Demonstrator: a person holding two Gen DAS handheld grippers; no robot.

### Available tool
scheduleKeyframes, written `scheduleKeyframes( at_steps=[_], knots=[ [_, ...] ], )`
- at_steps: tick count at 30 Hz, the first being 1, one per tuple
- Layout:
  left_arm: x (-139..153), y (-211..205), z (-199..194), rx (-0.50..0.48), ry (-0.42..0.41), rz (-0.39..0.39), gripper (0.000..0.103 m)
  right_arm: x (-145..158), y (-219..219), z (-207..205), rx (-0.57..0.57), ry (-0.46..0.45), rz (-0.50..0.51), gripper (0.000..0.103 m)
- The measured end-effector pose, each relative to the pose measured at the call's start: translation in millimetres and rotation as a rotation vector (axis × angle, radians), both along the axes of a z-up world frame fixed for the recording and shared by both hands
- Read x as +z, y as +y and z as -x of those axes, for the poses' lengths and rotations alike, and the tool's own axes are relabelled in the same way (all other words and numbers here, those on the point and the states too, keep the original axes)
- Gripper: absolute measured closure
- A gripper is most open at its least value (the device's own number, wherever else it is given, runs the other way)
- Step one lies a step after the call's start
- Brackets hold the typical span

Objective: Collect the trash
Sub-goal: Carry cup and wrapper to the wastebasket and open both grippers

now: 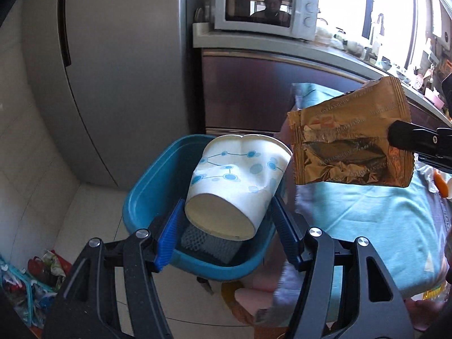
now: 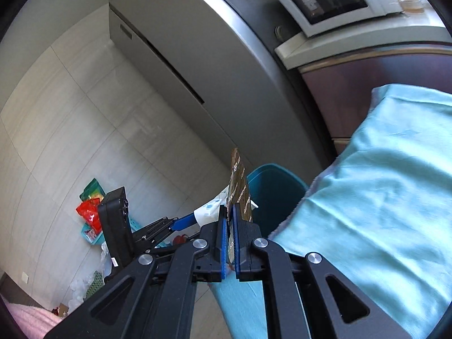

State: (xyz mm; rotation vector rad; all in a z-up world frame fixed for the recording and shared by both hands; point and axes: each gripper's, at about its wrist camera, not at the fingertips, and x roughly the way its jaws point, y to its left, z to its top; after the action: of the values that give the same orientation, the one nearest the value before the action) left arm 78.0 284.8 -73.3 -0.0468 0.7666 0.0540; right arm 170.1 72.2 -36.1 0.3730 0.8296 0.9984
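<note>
The left gripper [image 1: 226, 223] at the bottom centre of its view clamps a dented paper cup [image 1: 240, 186] above the blue bin [image 1: 147, 186]. The right gripper [image 2: 230, 243] pinches a golden snack wrapper [image 1: 350, 144] at centre right, beside the cup.

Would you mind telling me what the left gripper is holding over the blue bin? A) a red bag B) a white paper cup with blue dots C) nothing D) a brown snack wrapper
B: the left gripper has its blue pads pressed on the dented paper cup, above the blue bin.
</note>
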Motion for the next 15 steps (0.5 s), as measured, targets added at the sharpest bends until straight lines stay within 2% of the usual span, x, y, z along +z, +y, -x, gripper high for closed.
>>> scheduleKeyframes(
  at_steps=[8,15],
  knots=[
    [-26,21,-16,0.036,0.07,0.022,0.042,-20,38,-15,0.023,0.052,0.065,0.099],
    [-47,41,-32,0.067,0.112,0.072,0.043,-35,62,-26,0.022,0.094,0.12,0.098]
  ],
)
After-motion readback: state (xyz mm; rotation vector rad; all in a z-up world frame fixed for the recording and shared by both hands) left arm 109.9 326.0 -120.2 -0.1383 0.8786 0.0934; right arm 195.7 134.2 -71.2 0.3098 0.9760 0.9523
